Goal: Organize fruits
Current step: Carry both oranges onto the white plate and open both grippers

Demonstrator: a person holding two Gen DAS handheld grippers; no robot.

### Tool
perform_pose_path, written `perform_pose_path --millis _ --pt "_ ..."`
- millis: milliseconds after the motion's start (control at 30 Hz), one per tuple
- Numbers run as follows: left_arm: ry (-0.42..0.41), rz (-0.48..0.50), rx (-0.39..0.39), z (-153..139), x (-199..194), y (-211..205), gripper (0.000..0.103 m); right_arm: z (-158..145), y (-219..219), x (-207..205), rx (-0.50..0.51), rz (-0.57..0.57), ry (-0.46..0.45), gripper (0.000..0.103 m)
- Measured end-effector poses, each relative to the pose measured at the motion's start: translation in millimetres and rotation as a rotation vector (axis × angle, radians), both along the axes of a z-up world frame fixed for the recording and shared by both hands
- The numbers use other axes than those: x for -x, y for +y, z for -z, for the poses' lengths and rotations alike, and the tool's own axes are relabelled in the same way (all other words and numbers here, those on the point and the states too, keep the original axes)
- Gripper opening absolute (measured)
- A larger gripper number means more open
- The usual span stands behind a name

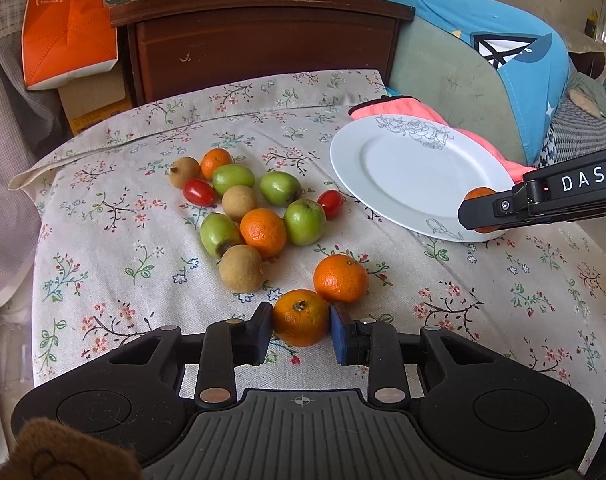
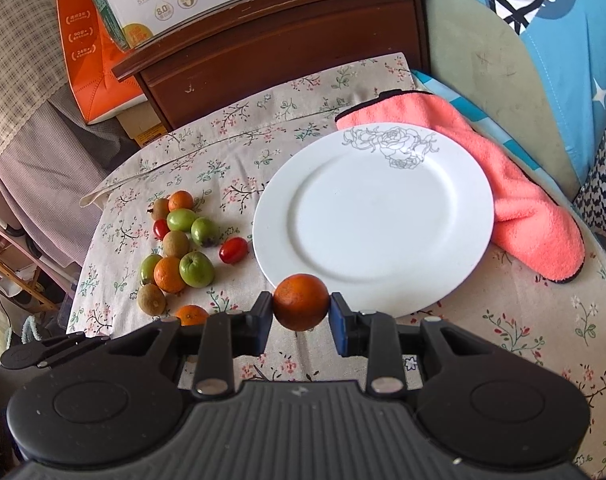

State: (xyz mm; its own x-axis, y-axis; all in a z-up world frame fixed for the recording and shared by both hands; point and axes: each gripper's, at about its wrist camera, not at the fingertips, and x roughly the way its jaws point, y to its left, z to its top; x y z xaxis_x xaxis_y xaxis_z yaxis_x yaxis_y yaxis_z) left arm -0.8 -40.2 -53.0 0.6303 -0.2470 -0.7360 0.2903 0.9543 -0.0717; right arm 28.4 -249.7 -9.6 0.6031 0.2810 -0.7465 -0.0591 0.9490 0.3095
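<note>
1. My left tongs (image 1: 301,320) pinch a small orange (image 1: 300,317) by its sides, both pads pressed to the peel. It sits low on the flowered cloth (image 1: 103,248) that covers the bench, stem end up.
2. A second orange (image 1: 340,279) lies just beyond the first one, touching it or nearly so; I cannot tell which.
3. My right tongs (image 2: 301,307) pinch another orange (image 2: 301,307) over the near rim of the white plate (image 2: 383,216). From the left wrist camera the same fruit (image 1: 479,193) peeks out behind the black finger at the plate's near edge.
4. The plate has grey roses drawn on its far rim and nothing in its middle.
5. Left of the plate, the remaining fruit sits in a loose cluster on the cloth: green fruits (image 1: 304,222), brown round ones (image 1: 241,268), an orange (image 1: 263,233) in the middle, a smaller orange (image 1: 216,162) at the far end, and two red cherry tomatoes (image 1: 199,192), one of them (image 1: 330,203) apart, nearest the plate.
6. A pink towel (image 2: 519,200) lies behind and beside the plate, its edge tucked under the rim.
7. A dark wooden cabinet (image 1: 263,48) stands past the bench.
</note>
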Motion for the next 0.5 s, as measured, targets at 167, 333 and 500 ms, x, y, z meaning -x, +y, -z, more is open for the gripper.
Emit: perform_pose_path --millis 167,333,500 --pt "-0.030 -0.016 0.075 -24.5 1.9 2.9 0.028 -5.6 -11.5 -3.8 -0.009 0.031 -0.015 0.031" --pt "-0.046 0.021 0.119 -42.5 -9.5 -7.9 0.028 -11.8 -25.7 -11.1 -0.024 0.070 -0.035 0.031" --pt "-0.018 0.037 0.155 -43.8 -29.6 -21.5 0.028 -10.6 -33.9 -17.0 -0.021 0.085 -0.032 0.031"
